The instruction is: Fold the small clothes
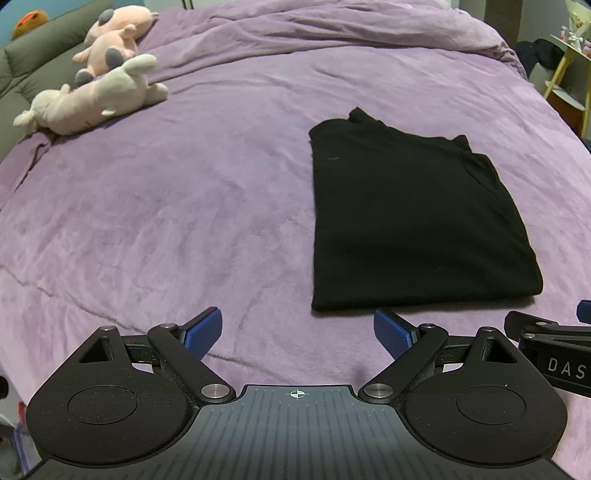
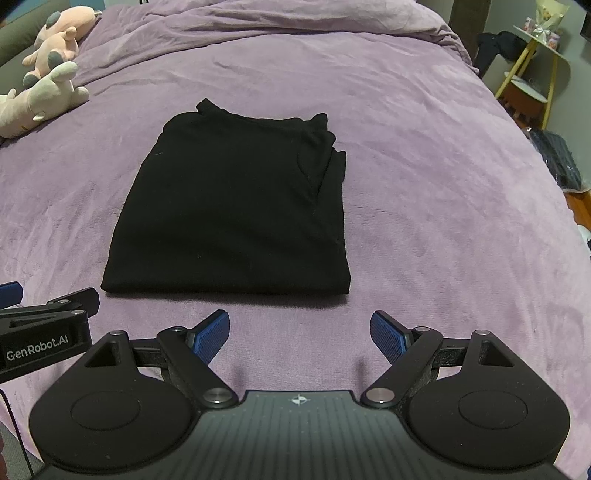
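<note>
A black garment lies folded into a neat rectangle on the purple bedspread. In the right wrist view the garment sits straight ahead on the bedspread. My left gripper is open and empty, near the bed's front edge, left of the garment's near edge. My right gripper is open and empty, just short of the garment's near edge. Each gripper shows at the edge of the other's view: the right gripper and the left gripper.
Two plush toys lie at the bed's far left, also in the right wrist view. A rumpled purple duvet lies at the head. A yellow-legged side table and dark clothing stand past the bed's right edge.
</note>
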`<move>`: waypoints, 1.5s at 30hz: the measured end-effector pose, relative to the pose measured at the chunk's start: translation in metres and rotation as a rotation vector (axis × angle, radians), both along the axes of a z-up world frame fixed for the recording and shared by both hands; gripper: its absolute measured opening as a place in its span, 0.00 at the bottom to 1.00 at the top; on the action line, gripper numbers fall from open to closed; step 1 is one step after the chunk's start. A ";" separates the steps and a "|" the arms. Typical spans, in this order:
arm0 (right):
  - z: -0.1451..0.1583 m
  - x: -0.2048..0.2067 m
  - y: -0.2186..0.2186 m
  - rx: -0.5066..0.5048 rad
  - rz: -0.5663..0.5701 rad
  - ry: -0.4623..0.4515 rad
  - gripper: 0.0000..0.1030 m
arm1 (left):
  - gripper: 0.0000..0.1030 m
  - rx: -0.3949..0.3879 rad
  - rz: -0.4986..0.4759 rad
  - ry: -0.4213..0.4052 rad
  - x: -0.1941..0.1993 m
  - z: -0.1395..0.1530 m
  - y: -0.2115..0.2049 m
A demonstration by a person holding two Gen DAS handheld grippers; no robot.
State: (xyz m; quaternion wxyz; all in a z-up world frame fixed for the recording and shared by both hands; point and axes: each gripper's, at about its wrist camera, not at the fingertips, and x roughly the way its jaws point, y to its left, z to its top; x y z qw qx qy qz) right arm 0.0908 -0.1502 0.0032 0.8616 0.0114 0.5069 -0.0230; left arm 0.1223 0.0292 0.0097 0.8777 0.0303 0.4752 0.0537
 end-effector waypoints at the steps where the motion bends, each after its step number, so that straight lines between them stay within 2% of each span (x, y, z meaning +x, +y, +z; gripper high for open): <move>1: 0.000 0.000 0.000 0.000 0.000 -0.001 0.81 | 0.91 0.000 -0.001 0.000 0.000 0.000 0.000; 12: 0.001 0.000 0.000 0.000 0.000 0.002 0.81 | 0.91 -0.022 -0.004 0.004 0.002 0.001 0.001; 26: 0.002 0.001 -0.001 0.002 -0.001 -0.002 0.81 | 0.91 -0.001 -0.021 0.002 0.002 0.001 -0.004; 34: 0.002 0.002 -0.002 0.003 -0.004 0.000 0.81 | 0.91 -0.023 -0.029 0.004 0.002 0.001 -0.002; 39: 0.001 0.002 -0.002 0.004 -0.008 -0.002 0.81 | 0.91 -0.012 -0.055 -0.034 -0.002 0.002 -0.005; 45: 0.001 0.001 -0.003 0.003 -0.015 -0.001 0.82 | 0.91 0.017 -0.073 -0.024 -0.002 -0.001 -0.008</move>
